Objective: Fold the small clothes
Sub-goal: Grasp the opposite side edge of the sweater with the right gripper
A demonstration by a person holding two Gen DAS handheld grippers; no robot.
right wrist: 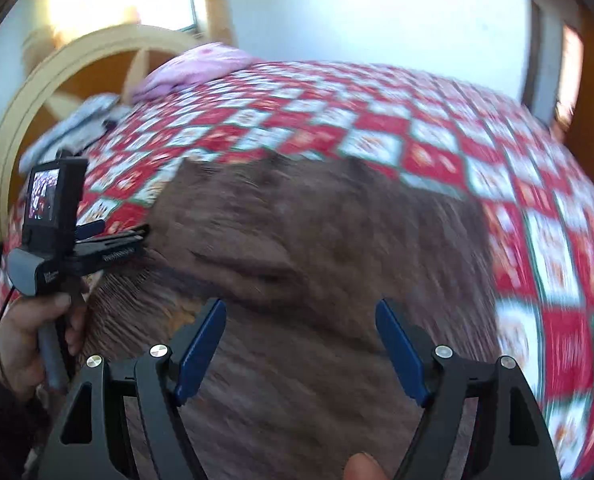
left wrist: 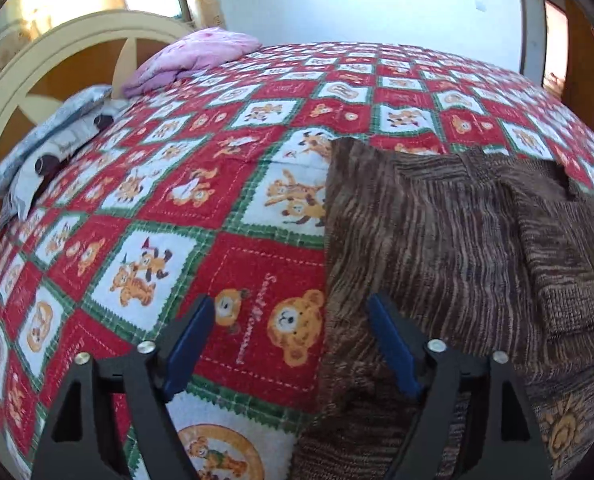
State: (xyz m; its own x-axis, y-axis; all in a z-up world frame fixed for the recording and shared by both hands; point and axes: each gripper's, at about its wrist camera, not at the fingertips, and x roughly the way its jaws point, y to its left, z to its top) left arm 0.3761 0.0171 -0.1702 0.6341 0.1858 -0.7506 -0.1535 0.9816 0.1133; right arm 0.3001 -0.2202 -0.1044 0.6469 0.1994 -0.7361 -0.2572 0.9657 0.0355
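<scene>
A brown striped knit garment (left wrist: 437,240) lies spread on the red and white bear-print quilt (left wrist: 217,208), with a folded flap on its right side. My left gripper (left wrist: 291,340) hovers open over the garment's left edge, one finger above the quilt and the other above the knit, gripping nothing. In the blurred right wrist view the same garment (right wrist: 317,240) fills the middle. My right gripper (right wrist: 301,344) stands open above it with nothing between its pads. The left gripper (right wrist: 125,232) shows at the garment's left edge, held by a hand (right wrist: 29,328).
A folded pink cloth (left wrist: 193,60) and a grey patterned pile (left wrist: 57,136) lie by the cream headboard (left wrist: 57,52) at the far left. A white wall stands behind the bed, a brown door (left wrist: 585,60) at the right. A fingertip (right wrist: 361,466) shows at the bottom.
</scene>
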